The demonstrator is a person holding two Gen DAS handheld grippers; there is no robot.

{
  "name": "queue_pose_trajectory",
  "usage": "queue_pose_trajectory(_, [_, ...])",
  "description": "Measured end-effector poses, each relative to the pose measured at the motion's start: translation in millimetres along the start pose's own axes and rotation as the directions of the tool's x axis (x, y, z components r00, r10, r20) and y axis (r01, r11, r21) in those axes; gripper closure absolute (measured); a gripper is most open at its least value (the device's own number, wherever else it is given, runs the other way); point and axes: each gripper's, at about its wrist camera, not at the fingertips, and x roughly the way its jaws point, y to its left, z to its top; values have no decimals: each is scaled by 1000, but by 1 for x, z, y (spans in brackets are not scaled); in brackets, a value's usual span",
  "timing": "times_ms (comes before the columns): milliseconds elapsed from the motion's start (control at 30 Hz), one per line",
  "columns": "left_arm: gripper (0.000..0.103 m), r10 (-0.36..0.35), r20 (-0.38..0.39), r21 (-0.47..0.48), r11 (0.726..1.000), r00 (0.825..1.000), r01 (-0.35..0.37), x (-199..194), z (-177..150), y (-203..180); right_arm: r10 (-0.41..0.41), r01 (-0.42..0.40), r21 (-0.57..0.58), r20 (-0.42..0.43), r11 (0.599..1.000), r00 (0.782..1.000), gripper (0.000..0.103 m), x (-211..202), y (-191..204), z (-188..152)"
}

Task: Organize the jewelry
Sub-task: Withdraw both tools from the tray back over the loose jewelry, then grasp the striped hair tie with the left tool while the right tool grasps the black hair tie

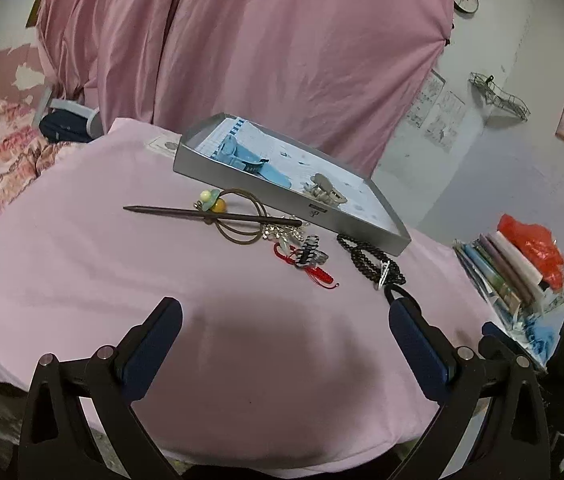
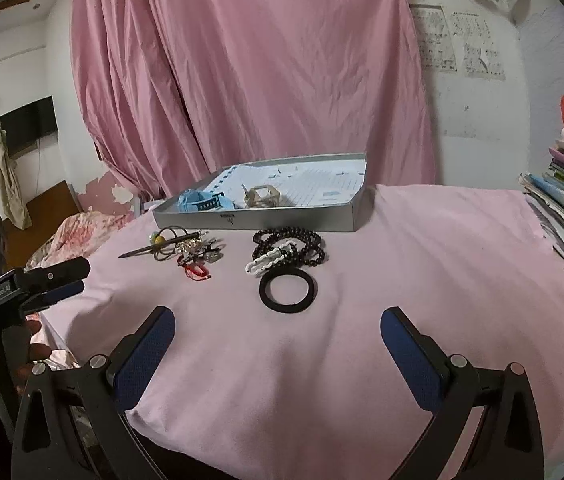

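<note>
While both hover above the pink cloth (image 2: 402,240), left tongs (image 1: 284,334) and right tongs (image 2: 277,344) gape wide, empty.

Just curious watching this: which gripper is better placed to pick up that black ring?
Probably the right gripper: it is open, and the black ring lies straight ahead between its fingers. The left gripper, also open, sees the ring off beside one finger.

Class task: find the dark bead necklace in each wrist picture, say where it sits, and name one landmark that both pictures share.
Left wrist: bead necklace right of centre, on the pink cloth, by the tray's near corner.
Right wrist: bead necklace at centre, just in front of the tray, behind the black ring.
Shared landmark: the grey tray.
</note>
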Motion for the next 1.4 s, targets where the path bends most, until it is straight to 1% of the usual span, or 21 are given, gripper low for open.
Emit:
queue_pose_trajectory(67, [2, -4, 14, 19, 1000, 1000, 4, 2, 0, -1, -7, 7, -5, -14, 1000, 1000, 0, 5, -1, 1])
queue_pose_trajectory(167, [2, -5, 72, 58, 998, 997, 1, 3, 0, -2, -22, 21, -35, -35, 999, 999, 0, 13, -1, 4])
queue_pose_trajectory(200, [2, -9, 66, 76, 997, 998, 4, 7, 1, -3, -21, 19, -48, -47, 999, 999, 0, 15, 0, 5])
queue_pose_trajectory(267, [2, -10, 6, 114, 993, 1000, 9, 18, 6, -5, -34, 29, -74, -67, 997, 997, 0, 21, 0, 8])
queue_pose_trajectory(367, [2, 37, -55, 182, 983, 998, -26, 36, 9, -9, -35, 27, -84, -94, 996, 995, 0, 32, -5, 14])
queue_pose_trajectory(433, [2, 69, -92, 207, 977, 993, -49, 48, 11, -10, -40, 30, -83, -122, 996, 992, 0, 40, -11, 17])
queue_pose_trajectory(500, [2, 104, -114, 201, 976, 988, -79, 58, 13, -6, -41, 28, -89, -154, 996, 987, 0, 47, -15, 20])
queue_pose_trajectory(567, [2, 130, -118, 215, 971, 984, -102, 66, 15, -4, -37, 20, -102, -172, 995, 984, 0, 50, -16, 22])
queue_pose_trajectory(633, [2, 129, -125, 233, 968, 984, -97, 73, 19, -4, -32, 9, -123, -192, 992, 981, 7, 54, -16, 24])
queue_pose_trajectory(700, [2, 107, -136, 241, 968, 985, -72, 79, 22, -4, -34, 7, -132, -209, 991, 977, 20, 59, -18, 24])
queue_pose_trajectory(833, [4, 41, -155, 248, 969, 987, -1, 89, 30, -8, -7, -22, -116, -237, 993, 971, 29, 68, -21, 27])
queue_pose_trajectory(900, [10, 20, -163, 251, 968, 986, 22, 94, 34, -11, 6, -36, -118, -246, 992, 969, 34, 72, -20, 29])
queue_pose_trajectory(967, [25, 9, -174, 256, 966, 985, 36, 99, 38, -14, 14, -48, -126, -257, 991, 966, 35, 76, -18, 30])
queue_pose_trajectory(1000, [29, 6, -182, 258, 965, 983, 42, 102, 39, -15, 16, -52, -129, -261, 990, 965, 36, 78, -17, 31])
queue_pose_trajectory(1033, [36, 1, -192, 259, 964, 981, 50, 106, 40, -16, 19, -56, -132, -265, 990, 964, 37, 79, -16, 31])
queue_pose_trajectory(1067, [41, -8, -203, 260, 964, 979, 62, 109, 41, -17, 24, -62, -135, -270, 989, 963, 39, 80, -15, 32])
queue_pose_trajectory(1133, [45, -22, -220, 263, 961, 975, 81, 114, 43, -19, 28, -69, -140, -274, 988, 961, 42, 82, -15, 33])
queue_pose_trajectory(1200, [52, -30, -235, 269, 958, 971, 95, 118, 44, -21, 28, -71, -145, -278, 987, 960, 43, 83, -14, 33])
queue_pose_trajectory(1267, [62, -32, -254, 275, 956, 967, 104, 123, 44, -23, 32, -75, -143, -280, 987, 959, 43, 85, -15, 33])
queue_pose_trajectory(1333, [66, -35, -273, 277, 954, 961, 113, 127, 45, -24, 37, -79, -139, -283, 987, 958, 43, 86, -16, 33])
queue_pose_trajectory(1400, [66, -28, -286, 283, 953, 958, 112, 130, 45, -25, 40, -81, -135, -287, 987, 957, 43, 88, -16, 33])
